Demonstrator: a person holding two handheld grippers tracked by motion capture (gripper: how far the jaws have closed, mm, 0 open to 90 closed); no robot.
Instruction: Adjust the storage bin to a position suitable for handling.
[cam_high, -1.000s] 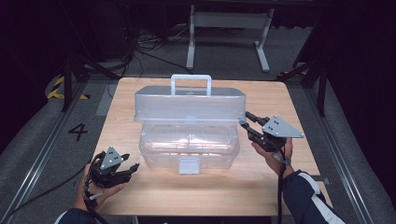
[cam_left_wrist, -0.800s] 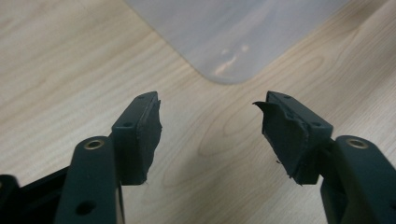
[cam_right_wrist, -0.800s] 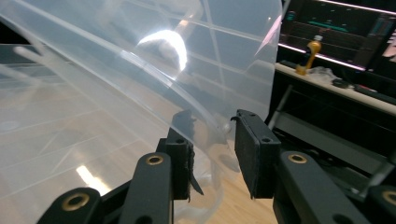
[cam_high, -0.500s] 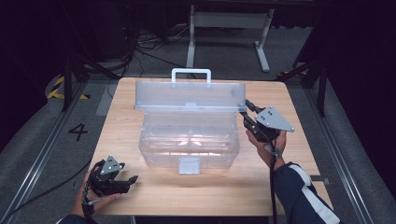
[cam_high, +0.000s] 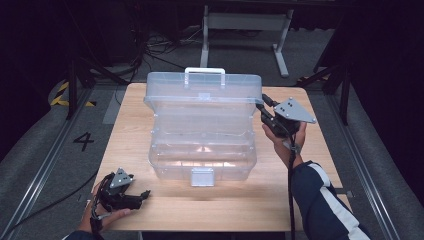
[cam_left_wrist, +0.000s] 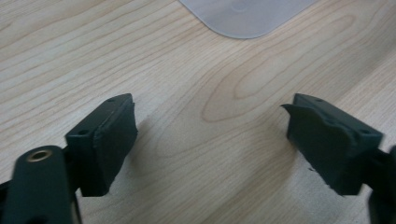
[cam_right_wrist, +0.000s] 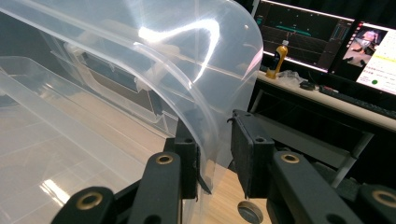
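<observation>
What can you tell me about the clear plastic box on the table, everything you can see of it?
The clear plastic box is a see-through, rounded-cornered storage case standing mid-table. Its lid is raised and open, its white carry handle at the far edge. A pale latch sits on the near wall. The right gripper has the lid's edge between its jaws.

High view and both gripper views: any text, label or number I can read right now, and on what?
"4": black figure on the grey floor mat left of the wooden table.
Dark monitor screens behind the clear plastic box lid: writing too small and blurred to read.
Clear plastic box's latch: no readable label.
</observation>
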